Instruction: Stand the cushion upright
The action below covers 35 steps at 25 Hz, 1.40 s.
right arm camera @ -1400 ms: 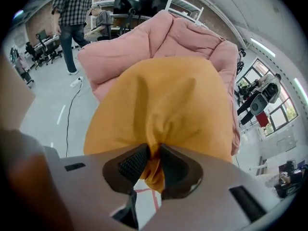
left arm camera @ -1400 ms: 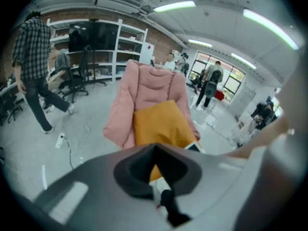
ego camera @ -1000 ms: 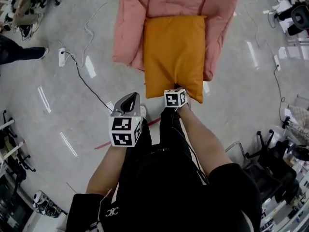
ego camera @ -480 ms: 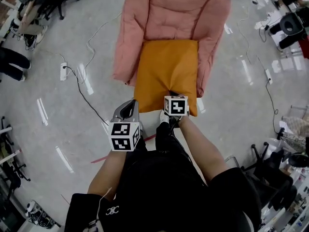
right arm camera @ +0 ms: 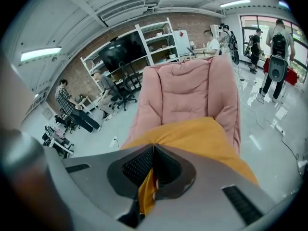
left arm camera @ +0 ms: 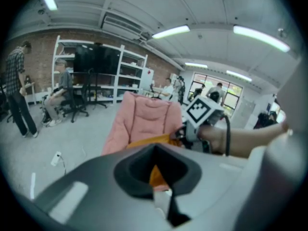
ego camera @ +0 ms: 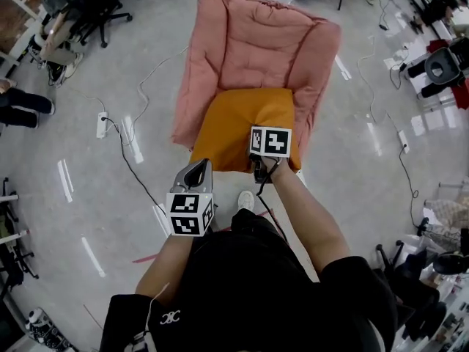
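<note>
An orange cushion (ego camera: pixel 238 127) lies on the seat of a pink padded floor chair (ego camera: pixel 256 50). My right gripper (ego camera: pixel 258 167) is shut on the cushion's near edge and holds that edge up off the seat. In the right gripper view the orange fabric (right arm camera: pixel 202 134) is pinched between the closed jaws (right arm camera: pixel 154 146), with the pink backrest (right arm camera: pixel 187 90) behind. To the left of the cushion's near corner my left gripper (ego camera: pixel 195 169) hovers, shut and touching nothing. Its own view shows the closed jaws (left arm camera: pixel 156 150), the cushion (left arm camera: pixel 144 141) and the right gripper (left arm camera: pixel 185 131) beyond.
A power strip (ego camera: pixel 102 125) and cables trail over the grey floor left of the chair. My shoe (ego camera: pixel 245 200) stands just in front of the chair. Seated people and office chairs (ego camera: pixel 51 28) are at the far left, more chairs and gear at the right edge.
My right gripper has risen with the cushion's near edge, so the cushion tilts up and looks shorter. The left gripper has also risen a little, still shut on nothing.
</note>
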{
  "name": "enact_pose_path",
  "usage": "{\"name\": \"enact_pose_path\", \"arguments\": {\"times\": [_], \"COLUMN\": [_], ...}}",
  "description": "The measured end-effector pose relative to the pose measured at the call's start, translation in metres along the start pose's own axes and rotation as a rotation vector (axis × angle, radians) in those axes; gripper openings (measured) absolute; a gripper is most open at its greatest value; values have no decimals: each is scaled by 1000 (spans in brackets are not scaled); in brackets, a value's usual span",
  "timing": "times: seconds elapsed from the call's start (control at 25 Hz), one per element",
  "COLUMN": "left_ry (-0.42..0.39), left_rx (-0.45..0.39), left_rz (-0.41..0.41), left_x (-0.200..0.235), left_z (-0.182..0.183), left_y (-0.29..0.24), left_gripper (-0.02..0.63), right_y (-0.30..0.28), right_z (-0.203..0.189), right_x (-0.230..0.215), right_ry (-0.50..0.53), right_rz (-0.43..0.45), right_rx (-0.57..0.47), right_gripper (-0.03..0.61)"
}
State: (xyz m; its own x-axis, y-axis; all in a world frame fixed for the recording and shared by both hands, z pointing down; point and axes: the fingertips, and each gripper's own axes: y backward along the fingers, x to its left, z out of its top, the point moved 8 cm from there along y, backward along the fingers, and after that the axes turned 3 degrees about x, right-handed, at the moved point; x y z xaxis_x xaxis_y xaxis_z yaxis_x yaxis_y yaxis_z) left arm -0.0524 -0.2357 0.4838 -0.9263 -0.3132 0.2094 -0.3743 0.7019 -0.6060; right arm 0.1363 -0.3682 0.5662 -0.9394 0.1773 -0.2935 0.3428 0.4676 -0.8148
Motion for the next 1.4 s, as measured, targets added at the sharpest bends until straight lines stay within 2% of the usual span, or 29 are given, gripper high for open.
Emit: {"name": "enact_pose_path", "arguments": {"times": [0.28, 0.68, 0.92, 1.16, 1.28, 1.4], "left_ry": [36, 43, 33, 10, 9, 13], "left_rx": [-27, -67, -79, -76, -75, -59], "left_rz": [57, 74, 68, 34, 14, -2], "left_x": [-14, -21, 11, 51, 73, 96], "left_z": [18, 53, 81, 129, 150, 166], "left_y": [-20, -50, -76, -122, -142, -161], "left_gripper": [-6, -6, -6, -6, -6, -6], "right_y": [-15, -41, -63, -91, -110, -129], "right_z": [71, 156, 196, 251, 282, 312], "right_x": [-30, -45, -39, -49, -57, -62], "right_ry": [-56, -17, 7, 7, 13, -16], "right_rz": [58, 60, 12, -62, -114, -123], "right_rx": [10, -25, -54, -65, -58, -37], "right_gripper": [2, 2, 3, 3, 3, 3]}}
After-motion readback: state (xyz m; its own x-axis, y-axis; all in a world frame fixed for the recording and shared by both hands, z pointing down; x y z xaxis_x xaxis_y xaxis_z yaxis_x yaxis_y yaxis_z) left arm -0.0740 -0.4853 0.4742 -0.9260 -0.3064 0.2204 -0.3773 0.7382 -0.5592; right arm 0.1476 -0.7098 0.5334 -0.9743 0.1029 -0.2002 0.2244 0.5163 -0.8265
